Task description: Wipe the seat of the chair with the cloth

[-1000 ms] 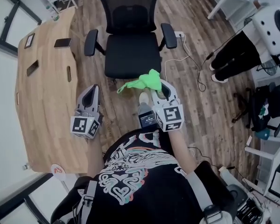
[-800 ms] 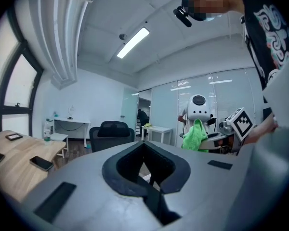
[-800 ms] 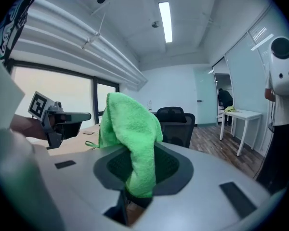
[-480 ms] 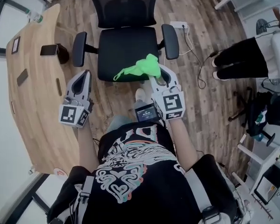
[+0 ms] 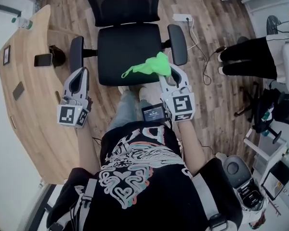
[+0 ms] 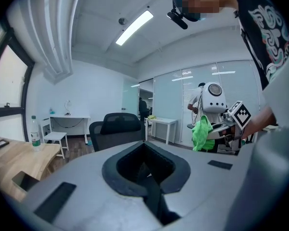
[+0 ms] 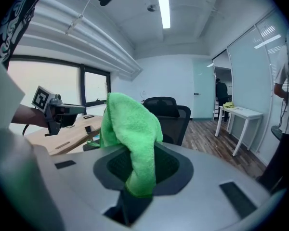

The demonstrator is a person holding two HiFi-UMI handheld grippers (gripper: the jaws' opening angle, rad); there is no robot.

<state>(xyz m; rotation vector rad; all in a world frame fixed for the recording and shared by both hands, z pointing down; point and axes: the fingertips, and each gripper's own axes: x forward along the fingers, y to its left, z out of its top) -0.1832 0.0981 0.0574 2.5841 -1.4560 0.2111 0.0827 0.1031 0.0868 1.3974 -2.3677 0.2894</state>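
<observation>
- Head view: the chair's backrest (image 5: pixel 119 4) is being cut off by the top edge, and its base is hiding under the seat (image 5: pixel 127 47).
- The right claw (image 5: pixel 169 75) is gripping the green cloth (image 5: pixel 151 67), whose bunched end is covering the claw's tips.
- The cloth's long axis is running across the picture. Its thin tail is pointing left and slightly toward the person, over the front right part of the seat. I cannot tell whether it is touching the seat.
- The left claw (image 5: pixel 80 73) is hovering between the wooden tabletop (image 5: pixel 24 95) and the chair, beside the left armrest (image 5: pixel 77 52). It is pointing toward the chair.
- Left gripper view: the left claw (image 6: pixel 143 166) is sitting closed along a dark seam, with nothing between its jaws.
- The chair (image 6: pixel 116 129) is standing ahead of the claw, with its seat hiding behind the claw body. The cloth (image 6: pixel 201 134) is hanging at the right, in front of a person who is hard to make out.
- Right gripper view: the right claw (image 7: pixel 138 179) is clamping the cloth's (image 7: pixel 132 129) lower end. The cloth is rising upright from the claw and folding over at the top.
- The cloth is hiding part of the chair (image 7: pixel 171 114) behind it, and the seat is lying out of sight below the claw body.
</observation>
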